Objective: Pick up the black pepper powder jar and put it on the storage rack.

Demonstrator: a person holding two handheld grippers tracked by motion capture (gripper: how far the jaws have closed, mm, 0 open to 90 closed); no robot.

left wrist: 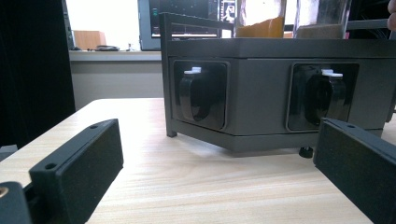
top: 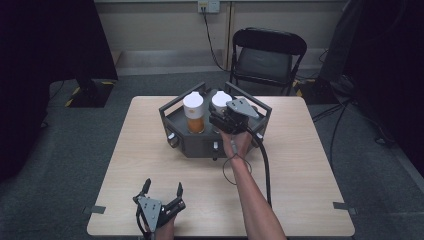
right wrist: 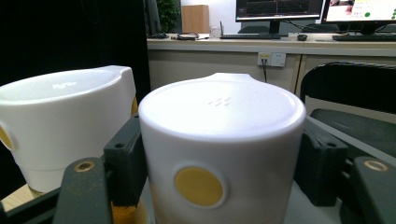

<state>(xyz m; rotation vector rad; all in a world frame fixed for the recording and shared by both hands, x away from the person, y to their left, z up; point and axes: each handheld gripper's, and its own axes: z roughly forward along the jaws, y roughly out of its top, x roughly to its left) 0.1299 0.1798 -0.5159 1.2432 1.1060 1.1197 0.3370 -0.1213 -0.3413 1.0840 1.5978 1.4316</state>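
The right tool [top: 226, 116] was clamped around the white cap of a canister [right wrist: 219, 140], its two black jaws pressed against the cap's sides in the right gripper view, with a round yellow spot on the cap facing the camera. That canister [top: 220, 102] stood in the right-hand seat of a dark grey holder [top: 200, 142], which sat on the bench [top: 300, 150] near the middle of its far edge. The person's right hand [top: 239, 142] reached over the holder's near wall to hold the tool there.

A second canister [top: 193, 112] with the same kind of white cap stood just beside the first, in the holder's left-hand seat; orange contents showed through its clear lower part. In the right gripper view the two caps were close together but I could not tell whether they touched.

The left tool [top: 162, 190] rested near the near-left corner of the bench, well apart from the holder, with its jaws spread wide and nothing between them. In the left gripper view those jaws framed bare bench surface, and beyond it the holder's near face [left wrist: 261, 93] showed two recessed black knobs.

A black folding chair [top: 265, 57] stood on the floor beyond the bench's far edge.
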